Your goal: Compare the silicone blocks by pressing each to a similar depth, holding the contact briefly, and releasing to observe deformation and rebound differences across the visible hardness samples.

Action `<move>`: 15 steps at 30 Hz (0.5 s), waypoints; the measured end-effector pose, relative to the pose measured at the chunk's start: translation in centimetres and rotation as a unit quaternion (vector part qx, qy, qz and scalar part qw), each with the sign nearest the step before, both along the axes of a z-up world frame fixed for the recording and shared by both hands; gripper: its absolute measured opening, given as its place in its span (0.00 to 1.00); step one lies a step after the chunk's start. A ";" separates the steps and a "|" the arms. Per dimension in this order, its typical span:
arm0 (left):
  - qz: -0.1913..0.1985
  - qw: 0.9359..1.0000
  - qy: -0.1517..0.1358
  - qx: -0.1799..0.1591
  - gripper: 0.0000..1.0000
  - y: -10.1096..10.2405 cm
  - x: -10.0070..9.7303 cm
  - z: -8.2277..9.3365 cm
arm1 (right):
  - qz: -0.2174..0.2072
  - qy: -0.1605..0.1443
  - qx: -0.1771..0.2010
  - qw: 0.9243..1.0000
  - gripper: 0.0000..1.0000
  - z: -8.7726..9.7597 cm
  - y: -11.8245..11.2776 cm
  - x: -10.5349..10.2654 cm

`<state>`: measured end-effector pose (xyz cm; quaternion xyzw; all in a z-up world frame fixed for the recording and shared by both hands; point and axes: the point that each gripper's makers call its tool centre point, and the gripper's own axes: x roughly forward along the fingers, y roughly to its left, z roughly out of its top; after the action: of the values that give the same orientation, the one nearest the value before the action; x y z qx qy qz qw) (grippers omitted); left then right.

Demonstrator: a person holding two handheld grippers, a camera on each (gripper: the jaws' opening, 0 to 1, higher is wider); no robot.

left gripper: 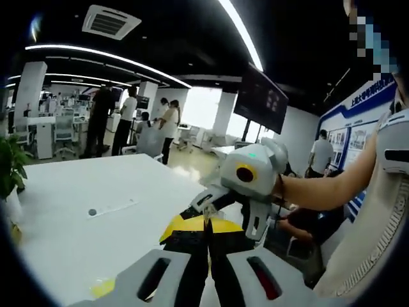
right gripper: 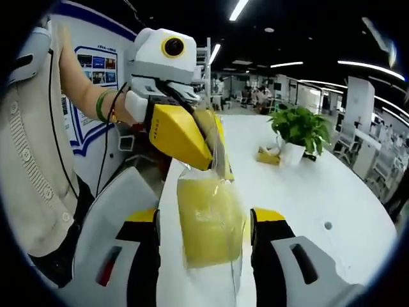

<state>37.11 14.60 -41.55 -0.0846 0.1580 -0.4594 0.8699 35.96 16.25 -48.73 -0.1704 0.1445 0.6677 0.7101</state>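
A yellow silicone block [right gripper: 208,217] hangs inside a clear plastic bag [right gripper: 220,160] over the edge of the white table [right gripper: 307,192]. In the right gripper view, my left gripper [right gripper: 214,160], with yellow jaws, comes in from the upper left and is shut on the bag's top. My right gripper [right gripper: 204,217] is open, one jaw on each side of the bagged block; I cannot tell whether they touch it. In the left gripper view, my left gripper [left gripper: 206,222] has its jaws pressed together, and the right gripper [left gripper: 220,201] points in from the right just beyond them.
A potted plant [right gripper: 299,128] and a small yellowish item [right gripper: 268,155] stand far along the table. A thin strip with a grey dot [left gripper: 112,208] lies on the table [left gripper: 77,192]. The person's arm [left gripper: 332,185] and body are close by; people [left gripper: 102,121] stand in the background.
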 end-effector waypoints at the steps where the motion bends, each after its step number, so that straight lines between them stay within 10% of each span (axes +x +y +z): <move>1: 0.002 1.000 0.003 -0.002 0.00 0.4 0.4 -0.2 | -0.011 -0.015 -0.008 1.000 0.57 -0.4 -0.5 0.3; 10: 0.027 0.998 0.053 -0.019 0.00 -0.7 1.5 -4.9 | -0.159 -0.006 0.066 0.985 0.73 -2.4 -4.6 1.6; 15: 0.040 0.997 0.072 -0.015 0.00 -1.3 2.4 -8.7 | -0.231 0.142 0.136 0.953 0.77 -5.1 -7.2 -0.4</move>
<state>39.48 13.28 -50.25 -0.1370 0.2095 -0.4197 0.8725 35.59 9.03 -53.84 0.0619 0.1869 0.5161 0.8336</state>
